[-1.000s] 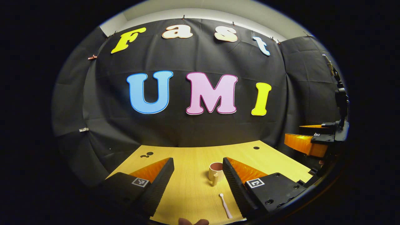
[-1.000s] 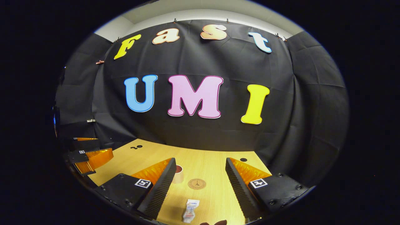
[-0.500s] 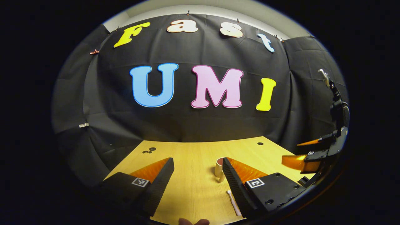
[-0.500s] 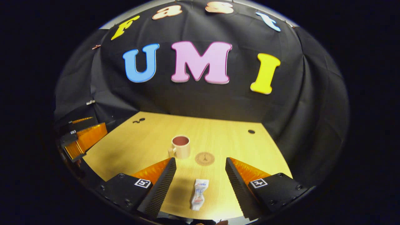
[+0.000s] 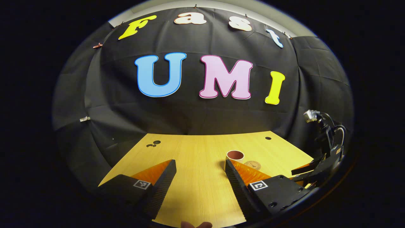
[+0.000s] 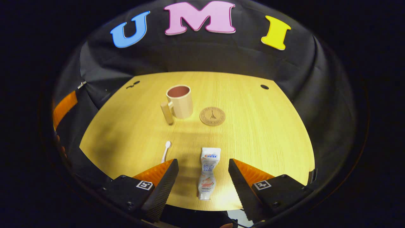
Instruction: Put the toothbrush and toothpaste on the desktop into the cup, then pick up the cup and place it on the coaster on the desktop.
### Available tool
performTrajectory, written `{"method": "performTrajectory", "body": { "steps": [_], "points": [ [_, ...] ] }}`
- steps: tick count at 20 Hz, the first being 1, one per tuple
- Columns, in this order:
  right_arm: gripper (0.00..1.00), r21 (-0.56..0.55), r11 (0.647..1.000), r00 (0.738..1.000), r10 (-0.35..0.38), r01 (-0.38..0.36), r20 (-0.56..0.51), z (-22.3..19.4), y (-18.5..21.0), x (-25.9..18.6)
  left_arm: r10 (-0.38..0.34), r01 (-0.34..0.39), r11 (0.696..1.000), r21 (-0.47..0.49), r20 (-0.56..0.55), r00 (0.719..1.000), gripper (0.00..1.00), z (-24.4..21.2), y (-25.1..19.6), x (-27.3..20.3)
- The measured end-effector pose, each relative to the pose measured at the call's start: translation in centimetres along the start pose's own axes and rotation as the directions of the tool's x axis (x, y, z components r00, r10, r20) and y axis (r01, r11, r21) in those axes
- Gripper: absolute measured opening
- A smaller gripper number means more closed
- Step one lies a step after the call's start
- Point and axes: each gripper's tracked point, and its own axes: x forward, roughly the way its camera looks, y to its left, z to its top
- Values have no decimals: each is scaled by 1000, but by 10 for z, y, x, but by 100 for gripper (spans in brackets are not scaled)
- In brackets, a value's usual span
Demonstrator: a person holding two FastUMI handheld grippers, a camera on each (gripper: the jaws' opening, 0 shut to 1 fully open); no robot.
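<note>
Toothpaste [image 6: 207,173] flat on desktop [image 6: 265,133], near front edge, cap end toward the camera, long axis running away toward coaster. Sits between the right gripper [image 6: 202,180] fingers in the right gripper view, below them, not touched. Fingers spread wide, nothing pinched.

Toothbrush [image 6: 166,150] just left of toothpaste, head pointing away, lower handle hidden behind the right gripper's left finger [image 6: 161,185]. Apart from toothpaste, not touching.

Cup [image 6: 179,102] upright farther back, mid-table, handle on its left-front side, empty as far as seen. Coaster [image 6: 212,116] just right of cup, close but apart. Round, with a tower emblem and ring text too small to read.

Writing on the tube: blue wordmark and some characters, too small to make out reliably.

Open wood all around the four items; wide bare stretch on the right side and back of desktop. Small dark hole [image 6: 264,86] back right, dark marks [image 6: 132,84] back left. Black cloth wall wraps the table's far and side edges.

Left gripper [image 5: 199,186] spread wide too, holding nothing, over the bare left-centre of desktop in the left gripper view. Cup [image 5: 234,155] just behind its right finger, partly hidden; coaster [image 5: 252,164] next to it. Other gripper seen at far right edge, low near the table edge.

Orange part of the left gripper at far left edge of the right gripper view.
</note>
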Motion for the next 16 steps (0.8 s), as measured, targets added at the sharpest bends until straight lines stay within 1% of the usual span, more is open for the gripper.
{"method": "performTrajectory", "body": {
  "steps": [3,8,11,12,16],
  "points": [
    [98,15,1000,997,-16,17,-74,-19,-6,25,9,-9,1000,13,-21,1000,97,-10,6,3],
    [98,9,999,985,-32,35,-170,-34,-10,54,21,-21,1000,13,-53,998,97,-20,12,7],
    [94,7,1000,976,-28,31,-218,-41,-10,65,27,-27,1000,6,-70,997,97,-24,14,10],
    [93,7,1000,972,-26,28,-232,-43,-9,67,32,-32,999,6,-73,997,97,-24,15,10],
    [86,7,999,958,-30,33,-284,-50,-11,77,58,-58,998,8,-81,995,97,-32,18,7]
  ]
}}
